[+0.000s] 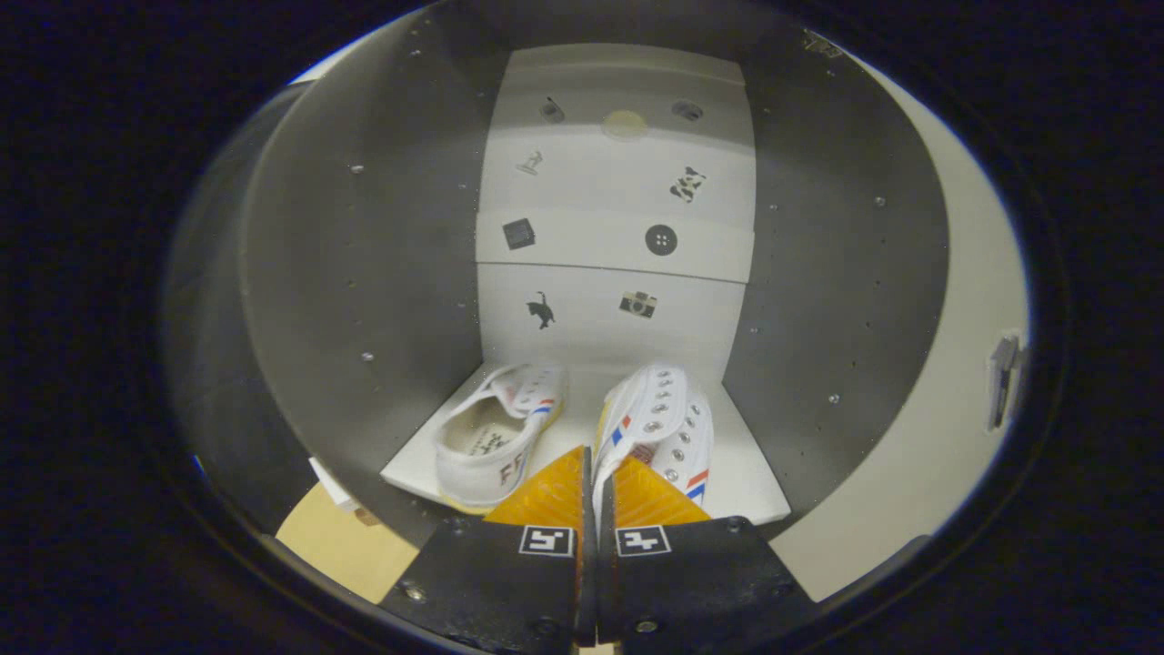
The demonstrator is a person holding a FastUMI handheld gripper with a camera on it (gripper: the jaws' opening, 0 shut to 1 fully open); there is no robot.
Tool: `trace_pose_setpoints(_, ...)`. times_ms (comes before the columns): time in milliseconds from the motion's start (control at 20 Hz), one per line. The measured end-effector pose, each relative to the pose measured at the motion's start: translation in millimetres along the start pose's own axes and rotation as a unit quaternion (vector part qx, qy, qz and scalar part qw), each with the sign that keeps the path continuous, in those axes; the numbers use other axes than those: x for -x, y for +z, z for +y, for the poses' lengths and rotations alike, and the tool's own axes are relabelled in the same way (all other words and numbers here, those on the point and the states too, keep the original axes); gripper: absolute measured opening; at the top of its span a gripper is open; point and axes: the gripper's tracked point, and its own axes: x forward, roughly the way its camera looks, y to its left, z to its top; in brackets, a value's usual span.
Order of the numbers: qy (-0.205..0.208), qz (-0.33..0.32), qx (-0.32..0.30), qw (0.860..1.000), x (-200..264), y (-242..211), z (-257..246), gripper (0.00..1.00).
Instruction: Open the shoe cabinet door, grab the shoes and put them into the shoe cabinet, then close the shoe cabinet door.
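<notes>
The gripper [593, 473] pinched the right shoe [662, 428] by its edge, at 3 o'clock from the left shoe [496, 437]; it arguably needed lowering flat onto the cabinet shelf [755, 491] before release.

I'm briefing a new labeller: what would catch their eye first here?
Two white sneakers on the cabinet's bottom shelf: the left sneaker heel-out, the right sneaker just beyond the tongs, whose fingers clamp its edge. Behind them, small stickers dot the pale back panel.

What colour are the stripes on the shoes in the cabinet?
Red and blue, on white shoes; the gripper view shows them best.
</notes>
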Motion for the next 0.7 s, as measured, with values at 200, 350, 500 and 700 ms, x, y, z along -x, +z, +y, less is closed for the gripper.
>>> trace_pose_setpoints(200,-0.008,0.013,0.028,0.999,-44,4,-15,0.04)
trace_pose_setpoints(350,0.021,0.031,0.026,0.999,-65,-7,-2,0.04)
trace_pose_setpoints(500,0.016,0.027,0.044,0.999,-71,-4,0,0.04)
trace_pose_setpoints(700,0.020,0.024,0.041,0.999,-71,-7,0,0.08)
